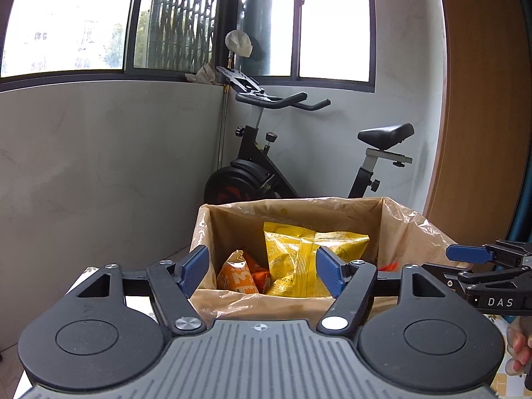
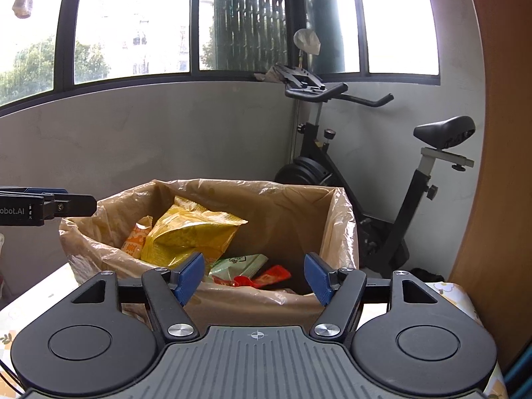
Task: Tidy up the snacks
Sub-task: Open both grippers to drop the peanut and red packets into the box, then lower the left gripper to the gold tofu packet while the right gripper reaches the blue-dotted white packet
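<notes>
— Two sets of blue pads, both spread apart, nothing between either pair. Left gripper (image 1: 262, 269) and right gripper (image 2: 254, 277) both parked at the near rim of the box (image 2: 332, 232), pointing slightly down into it.

— Snacks already inside?

— Yes, all down in the plastic-lined box. Straight ahead of the left gripper: orange packet (image 1: 237, 276) low and near, yellow bag (image 1: 299, 259) just beside it on the right, standing roughly upright against the far wall. Ahead of the right gripper: green packet (image 2: 239, 264) and red wrapper (image 2: 262, 277) lying flat on the bottom, long axes running left to right, touching each other.

— Nearer tool for each?

— Probably left for orange and yellow, right for green and red.

— Any readable writing?

— "DAS" on the right gripper's side, seen from the left view; "obot.AI" on the left gripper's side, seen from the right. Large "M" on the orange packet; other print too small to tell.

— Farther back?

— Exercise bike (image 1: 299, 166) against the grey wall, windows above.
</notes>
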